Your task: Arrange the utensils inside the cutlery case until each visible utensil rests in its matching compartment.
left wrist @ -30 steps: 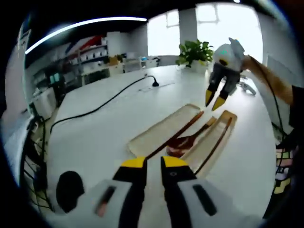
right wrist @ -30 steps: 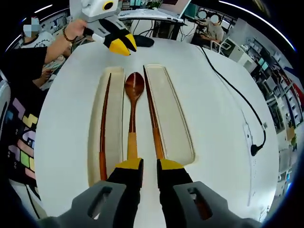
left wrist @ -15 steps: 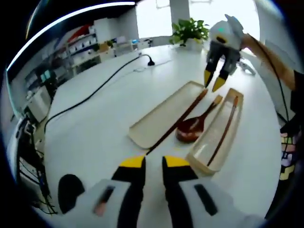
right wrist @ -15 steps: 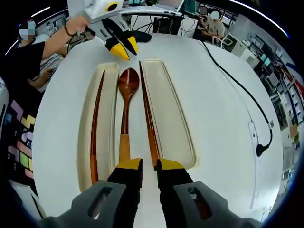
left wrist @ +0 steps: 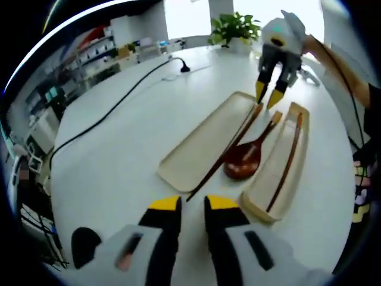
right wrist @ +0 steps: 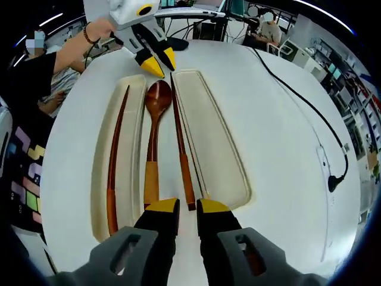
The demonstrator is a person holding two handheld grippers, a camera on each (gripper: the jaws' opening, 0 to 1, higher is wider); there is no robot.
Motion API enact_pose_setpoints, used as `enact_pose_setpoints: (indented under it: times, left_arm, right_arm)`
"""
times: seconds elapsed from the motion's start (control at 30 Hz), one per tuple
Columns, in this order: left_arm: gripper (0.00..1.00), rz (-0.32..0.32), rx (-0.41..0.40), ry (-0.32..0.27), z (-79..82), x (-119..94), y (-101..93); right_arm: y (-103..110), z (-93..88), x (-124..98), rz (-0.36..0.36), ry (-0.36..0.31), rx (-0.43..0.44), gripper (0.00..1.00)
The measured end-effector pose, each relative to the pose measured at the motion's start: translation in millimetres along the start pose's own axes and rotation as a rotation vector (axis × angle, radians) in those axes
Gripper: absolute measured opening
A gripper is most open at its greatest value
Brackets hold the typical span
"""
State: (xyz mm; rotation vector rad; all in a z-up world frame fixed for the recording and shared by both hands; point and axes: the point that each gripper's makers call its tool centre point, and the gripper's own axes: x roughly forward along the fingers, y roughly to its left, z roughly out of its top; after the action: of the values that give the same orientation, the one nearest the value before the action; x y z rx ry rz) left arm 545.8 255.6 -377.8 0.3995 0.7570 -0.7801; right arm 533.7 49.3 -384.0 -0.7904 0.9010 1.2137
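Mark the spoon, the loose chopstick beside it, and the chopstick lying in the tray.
spoon point(right wrist: 158, 98), right gripper view, on its bowl.
loose chopstick point(right wrist: 180, 149), right gripper view, mid-shaft, along the wide tray's edge.
tray chopstick point(right wrist: 114, 161), right gripper view, mid-shaft, inside the narrow tray.

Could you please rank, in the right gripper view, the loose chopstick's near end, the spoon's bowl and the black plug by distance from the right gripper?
From the right gripper:
1. Loose chopstick: its near end lies just ahead of the jaws.
2. Spoon: its bowl lies mid-table, slightly left, between the two trays.
3. Black plug: far right, on the table.
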Motion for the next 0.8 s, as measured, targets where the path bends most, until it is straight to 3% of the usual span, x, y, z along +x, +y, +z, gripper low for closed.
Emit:
enact_pose_setpoints:
  times: [0.07, 0.27, 0.4, 0.43, 0.5, 0.63, 0.67, 0.7, 0.8]
  left_arm:
    - [0.14, -0.030, -0.035, -0.008, 2.1, 3, -1.5]
    - [0.06, -0.004, 0.011, 0.018, 3.5, 9, 0.1]
    - [0.05, 0.047, 0.057, 0.026, 6.3, 12, 1.3]
    - [0.00, 0.065, 0.064, 0.011, 9.9, 11, 3.8]
    - [0.00, 0.073, 0.048, 0.007, 10.2, 11, 6.7]
    - [0.00, 0.045, 0.039, 0.025, 6.0, 12, 2.4]
    - [0.00, 0.021, 0.071, -0.027, 14.9, 17, -1.1]
    - [0.00, 0.025, 0.038, 0.003, 7.8, 15, -3.5]
    - [0.00, 0.029, 0.049, -0.009, 13.5, 15, -1.6]
  right_arm:
    - [2, 0.0, 1, 0.009, 0.001, 0.002, 0.08]
    - [2, 1.4, 1, -0.011, -0.003, 0.004, 0.05]
    - [3, 2.0, 1, -0.016, -0.009, -0.004, 0.05]
    - [3, 2.2, 1, -0.020, -0.011, -0.006, 0.05]
    - [3, 2.2, 1, -0.032, -0.008, -0.017, 0.05]
    - [2, 2.2, 1, -0.047, -0.001, -0.025, 0.05]
    - [2, 2.4, 1, -0.047, 0.001, -0.028, 0.04]
    - [2, 2.6, 1, -0.047, 0.005, -0.034, 0.04]
    - [2, 3.0, 0, -0.050, 0.004, -0.057, 0.04]
